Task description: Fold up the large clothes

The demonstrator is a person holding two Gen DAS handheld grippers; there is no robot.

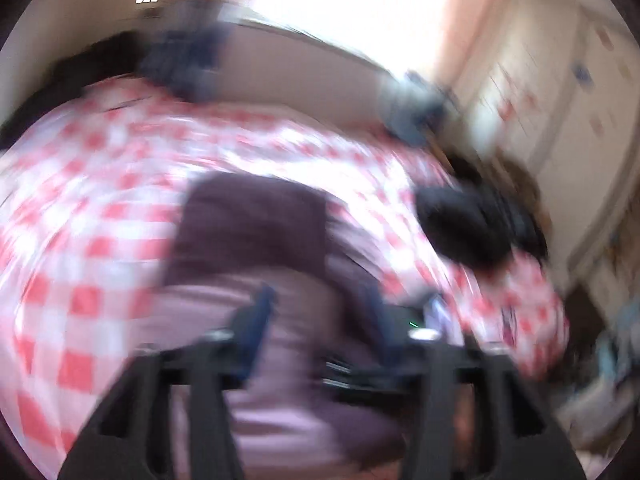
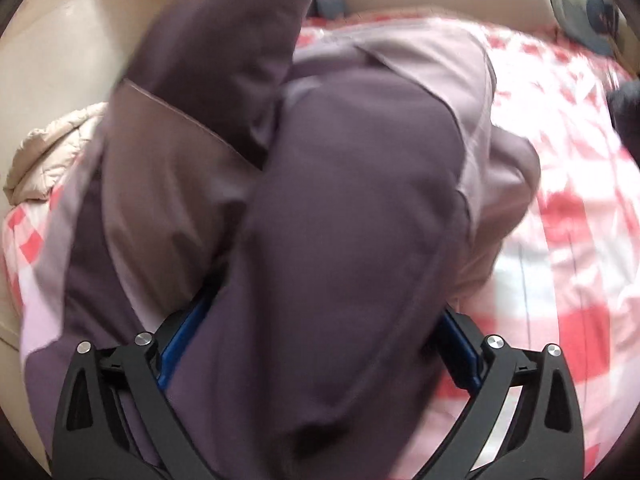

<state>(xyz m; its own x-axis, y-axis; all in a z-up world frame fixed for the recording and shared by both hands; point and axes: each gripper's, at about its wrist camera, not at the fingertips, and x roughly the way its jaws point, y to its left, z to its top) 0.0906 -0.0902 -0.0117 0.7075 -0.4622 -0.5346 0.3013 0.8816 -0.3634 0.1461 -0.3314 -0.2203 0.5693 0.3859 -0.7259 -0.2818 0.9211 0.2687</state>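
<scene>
A large purple and mauve jacket [image 2: 340,208] lies bunched on a bed with a red and white checked sheet [image 2: 568,184]. In the right wrist view my right gripper [image 2: 320,312] has its blue-padded fingers [image 2: 180,340] spread wide with a thick dark purple fold of the jacket draped between and over them. In the blurred left wrist view my left gripper [image 1: 316,320] is over the jacket [image 1: 256,232], with mauve cloth between its blue fingers [image 1: 260,312]; the blur hides whether they grip it.
A cream quilted garment [image 2: 44,148] lies at the bed's left edge. A dark object [image 1: 468,216] sits on the sheet to the right. Dark clothes [image 1: 180,60] lie by the headboard. A bright window and a wardrobe stand behind.
</scene>
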